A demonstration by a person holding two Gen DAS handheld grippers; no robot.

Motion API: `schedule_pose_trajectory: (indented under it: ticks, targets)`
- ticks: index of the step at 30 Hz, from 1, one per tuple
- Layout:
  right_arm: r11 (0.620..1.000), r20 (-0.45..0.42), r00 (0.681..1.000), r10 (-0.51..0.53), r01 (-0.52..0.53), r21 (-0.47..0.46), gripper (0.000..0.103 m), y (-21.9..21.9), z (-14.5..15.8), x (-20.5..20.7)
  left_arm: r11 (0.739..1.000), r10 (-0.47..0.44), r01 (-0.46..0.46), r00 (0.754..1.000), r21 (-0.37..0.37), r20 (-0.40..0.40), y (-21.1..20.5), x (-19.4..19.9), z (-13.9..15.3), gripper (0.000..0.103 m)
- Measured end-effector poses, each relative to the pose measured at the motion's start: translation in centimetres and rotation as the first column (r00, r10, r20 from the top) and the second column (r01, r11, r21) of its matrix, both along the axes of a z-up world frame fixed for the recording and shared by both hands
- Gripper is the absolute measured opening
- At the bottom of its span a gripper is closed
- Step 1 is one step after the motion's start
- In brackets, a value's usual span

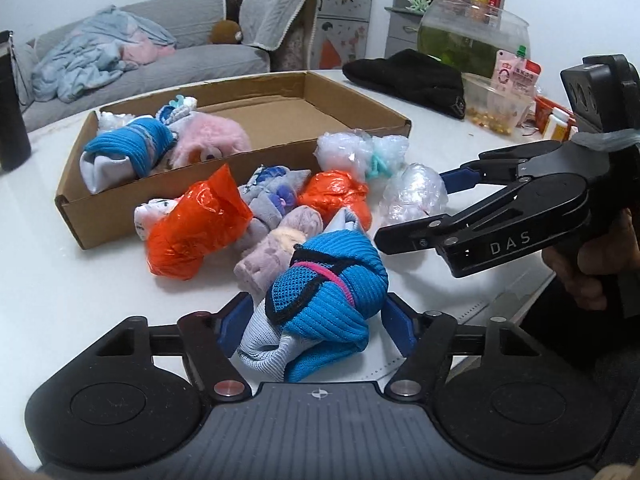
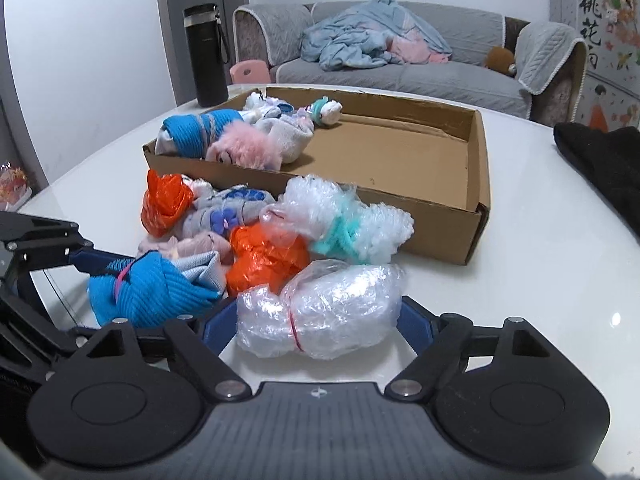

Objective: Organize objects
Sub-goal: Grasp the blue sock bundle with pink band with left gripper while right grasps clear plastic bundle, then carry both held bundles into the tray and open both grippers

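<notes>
A blue and white rolled sock bundle (image 1: 320, 304) sits between the fingers of my left gripper (image 1: 316, 320), which stands around it, touching both sides. A clear plastic bag bundle (image 2: 320, 312) lies between the fingers of my right gripper (image 2: 316, 320), jaws wide around it. The right gripper also shows in the left wrist view (image 1: 416, 200). A cardboard box (image 1: 256, 156) holds several sock bundles, among them a blue one (image 1: 124, 152) and a pink fluffy one (image 1: 212, 144). Orange bags (image 1: 196, 228), grey socks (image 1: 272, 196) and bubble-wrap bundles (image 1: 360, 152) lie piled on the white table.
A black bottle (image 2: 206, 56) stands at the table's far left. A black cloth (image 1: 408, 80), a fish bowl (image 1: 472, 32) and a plastic tub of snacks (image 1: 492, 104) sit at the back right. A grey sofa (image 2: 400, 68) is behind the table.
</notes>
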State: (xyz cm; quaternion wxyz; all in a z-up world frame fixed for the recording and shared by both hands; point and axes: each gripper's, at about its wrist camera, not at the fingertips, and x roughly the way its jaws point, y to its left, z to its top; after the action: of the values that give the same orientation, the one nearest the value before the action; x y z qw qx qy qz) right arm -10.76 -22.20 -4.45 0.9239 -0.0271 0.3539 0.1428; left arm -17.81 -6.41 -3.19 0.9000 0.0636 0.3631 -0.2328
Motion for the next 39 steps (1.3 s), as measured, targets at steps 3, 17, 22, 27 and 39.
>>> schedule_pose_trajectory:
  ticks: [3,17,22,27,39]
  targets:
    - [1.000,-0.021,1.000,-0.010,0.010,-0.030,0.078,-0.1,0.2,-1.0,1.000,-0.019,0.019,1.000,0.001,0.000,0.0,-0.5,0.2,0.070]
    - [0.998,-0.047,0.998,-0.037,0.034,-0.050,0.070,-0.4,-0.1,-0.8,0.998,-0.053,0.052,0.999,0.032,0.011,-1.4,-0.2,-0.3,0.065]
    - [0.999,-0.042,0.998,-0.047,0.047,-0.005,0.050,-1.3,0.2,-1.2,0.998,-0.051,0.051,0.999,0.024,0.004,-1.1,-0.4,0.1,0.059]
    - [0.998,-0.037,0.997,-0.067,0.067,-0.001,0.048,-1.9,0.6,-1.4,0.999,-0.043,0.042,0.999,0.013,0.015,-0.7,-0.5,1.3,0.059]
    - [0.997,0.126,0.989,-0.078,0.080,-0.011,0.046,-4.5,8.6,0.9,1.000,0.010,-0.010,0.986,-0.005,0.169,0.3,4.2,9.4,0.060]
